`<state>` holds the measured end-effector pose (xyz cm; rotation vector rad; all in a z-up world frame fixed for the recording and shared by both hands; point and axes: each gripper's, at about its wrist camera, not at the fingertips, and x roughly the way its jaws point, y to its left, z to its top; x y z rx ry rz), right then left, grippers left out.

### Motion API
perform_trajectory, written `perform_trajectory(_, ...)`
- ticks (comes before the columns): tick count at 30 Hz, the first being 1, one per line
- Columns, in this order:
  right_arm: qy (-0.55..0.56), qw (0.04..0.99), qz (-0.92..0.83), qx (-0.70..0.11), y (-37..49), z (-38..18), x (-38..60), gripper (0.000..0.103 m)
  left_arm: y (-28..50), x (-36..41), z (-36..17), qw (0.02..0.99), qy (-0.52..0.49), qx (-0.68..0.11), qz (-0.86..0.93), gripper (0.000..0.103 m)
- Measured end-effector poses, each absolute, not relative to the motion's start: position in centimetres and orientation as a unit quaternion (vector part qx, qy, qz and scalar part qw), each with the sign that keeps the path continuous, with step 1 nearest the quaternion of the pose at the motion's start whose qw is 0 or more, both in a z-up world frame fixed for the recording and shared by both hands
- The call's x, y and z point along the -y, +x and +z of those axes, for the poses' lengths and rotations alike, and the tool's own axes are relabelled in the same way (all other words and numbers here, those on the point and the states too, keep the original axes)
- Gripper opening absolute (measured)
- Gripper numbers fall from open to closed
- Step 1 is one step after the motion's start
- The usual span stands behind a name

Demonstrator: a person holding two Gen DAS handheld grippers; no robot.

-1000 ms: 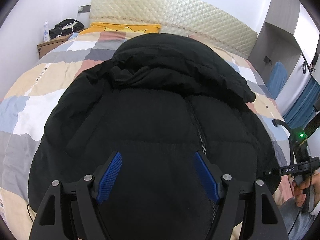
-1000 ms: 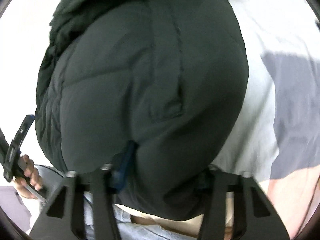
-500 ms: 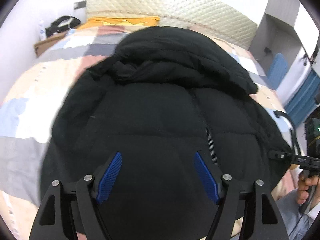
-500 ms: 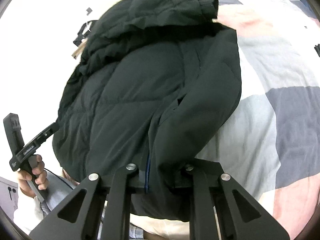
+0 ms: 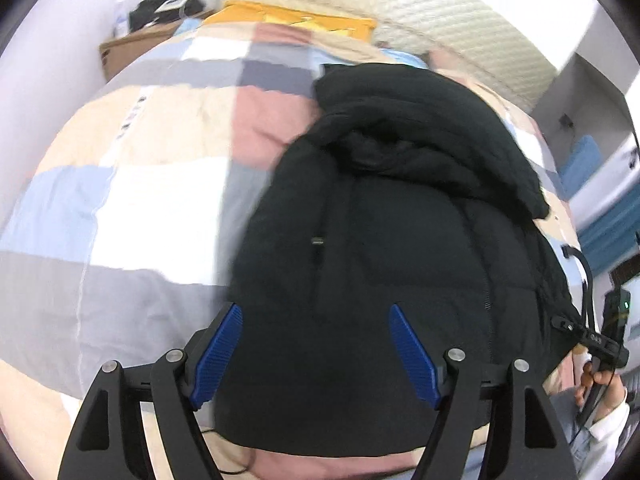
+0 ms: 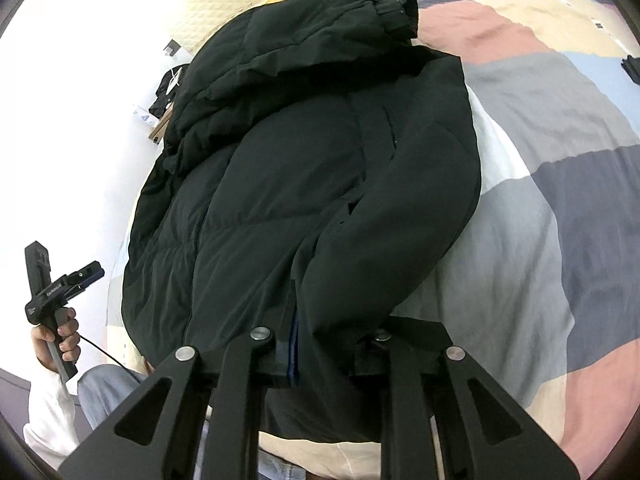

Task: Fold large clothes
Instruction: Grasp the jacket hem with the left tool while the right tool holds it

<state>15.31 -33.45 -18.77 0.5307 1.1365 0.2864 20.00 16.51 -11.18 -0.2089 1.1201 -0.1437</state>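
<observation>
Garment: the black puffer jacket (image 6: 304, 184) lies front-up on the patchwork quilt (image 5: 120, 208), its hood (image 5: 420, 128) toward the headboard (image 5: 440, 40) and its hem at the near bed edge.

Right gripper: the right gripper (image 6: 320, 354) is pressed together on a fold of jacket fabric at the hem, just beside the zipper (image 6: 294, 344); the fabric drapes over the jaws, so the pads themselves are hidden.

Left gripper: the left gripper (image 5: 316, 354) is spread wide, pinching nothing, with its blue pads (image 5: 218, 350) hovering above the jacket's lower panel. Whether the tips touch the fabric cannot be told.

Step in hand (judgement): folding the side panel across the jacket's centre line.

Technique: keep the right pinch firm and carry the edge low over the jacket, so that the padding does not balloon. Use the open gripper to press down the opposite half.

Risk: slick, springy fill tends to slide out of a shallow pinch and to unfold when released.
</observation>
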Motion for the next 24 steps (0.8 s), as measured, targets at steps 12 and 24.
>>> perform_trajectory(12,0.246,0.790,0.122,-0.549,16.0,-19.5,33.2,0.024,20.9,-22.3,-17.5,0.782,-0.188,-0.588,-0.087,0.083)
perform_trajectory(24,0.225,0.796,0.127,-0.547,16.5,-19.2,32.3,0.016,21.1,-22.0,-20.7,0.748,-0.229,-0.608,-0.135,0.085)
